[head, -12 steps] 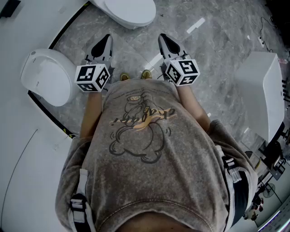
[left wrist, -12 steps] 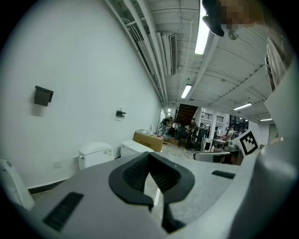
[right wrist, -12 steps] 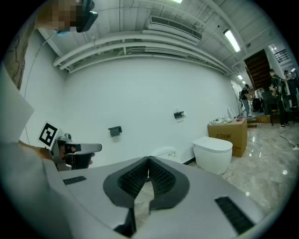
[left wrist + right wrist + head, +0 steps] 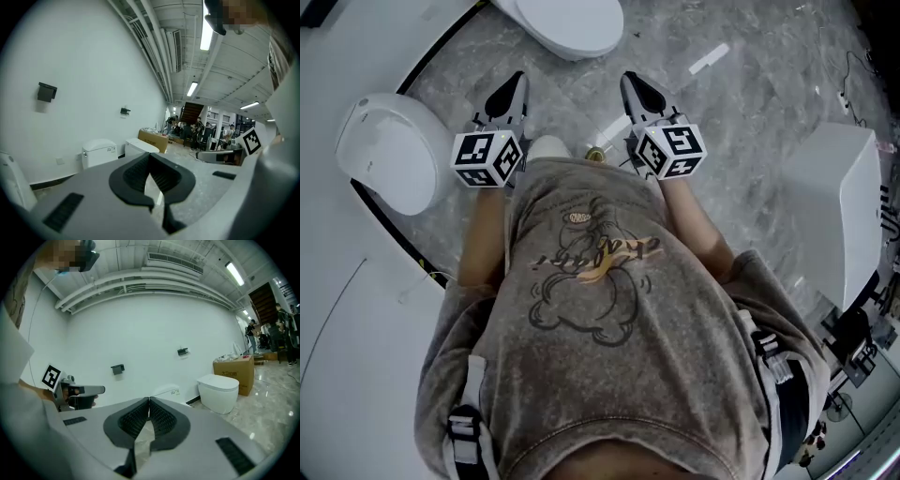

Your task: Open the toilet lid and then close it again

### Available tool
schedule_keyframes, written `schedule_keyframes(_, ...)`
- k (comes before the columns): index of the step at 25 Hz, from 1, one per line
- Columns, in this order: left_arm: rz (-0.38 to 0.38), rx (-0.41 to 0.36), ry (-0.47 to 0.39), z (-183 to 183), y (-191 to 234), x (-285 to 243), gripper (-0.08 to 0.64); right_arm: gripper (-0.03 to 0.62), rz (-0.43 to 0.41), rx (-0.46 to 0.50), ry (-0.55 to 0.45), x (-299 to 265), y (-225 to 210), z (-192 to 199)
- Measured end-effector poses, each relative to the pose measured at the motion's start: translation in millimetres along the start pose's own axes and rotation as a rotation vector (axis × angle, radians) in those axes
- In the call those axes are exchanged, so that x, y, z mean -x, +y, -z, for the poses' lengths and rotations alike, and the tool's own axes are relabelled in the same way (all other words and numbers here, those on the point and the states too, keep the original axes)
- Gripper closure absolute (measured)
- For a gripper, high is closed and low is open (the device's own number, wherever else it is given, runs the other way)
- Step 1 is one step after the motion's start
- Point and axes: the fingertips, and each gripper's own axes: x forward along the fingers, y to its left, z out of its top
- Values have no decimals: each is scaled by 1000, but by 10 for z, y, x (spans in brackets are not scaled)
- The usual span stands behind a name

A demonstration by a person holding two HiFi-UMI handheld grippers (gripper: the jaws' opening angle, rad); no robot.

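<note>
Two white toilets stand on the grey marble floor, both with lids down. One toilet [image 4: 569, 24] is straight ahead at the top of the head view; the other toilet [image 4: 382, 152] is at the left. My left gripper [image 4: 517, 82] and right gripper [image 4: 629, 84] are held side by side in front of the person's chest, well short of either toilet. Both are shut with nothing between the jaws. The left gripper [image 4: 150, 155] looks toward a toilet [image 4: 140, 146] by the white wall. The right gripper [image 4: 149, 400] has a toilet [image 4: 219, 392] off to its right.
A white cabinet-like block [image 4: 842, 184] stands at the right. A cardboard box [image 4: 234, 371] sits beyond the toilets by the wall. Several people [image 4: 196, 131] stand far back in the hall. Black wall fixtures [image 4: 117, 368] hang above the toilets.
Both grippers have drifted slightly up and left in the head view and stay shut. The person's feet have shifted; a white shoe tip now shows between the grippers.
</note>
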Motion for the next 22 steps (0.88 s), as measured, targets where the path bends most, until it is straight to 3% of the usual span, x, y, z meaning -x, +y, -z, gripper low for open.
schedule_keyframes(12,18,25,67,431,748,-923,551,565,64,-26,81,-1005,-507,459)
schedule_keyframes(22,82,33,220,1624,1396,-2116,551,565,108,-82,218,-1966,-1208,1779)
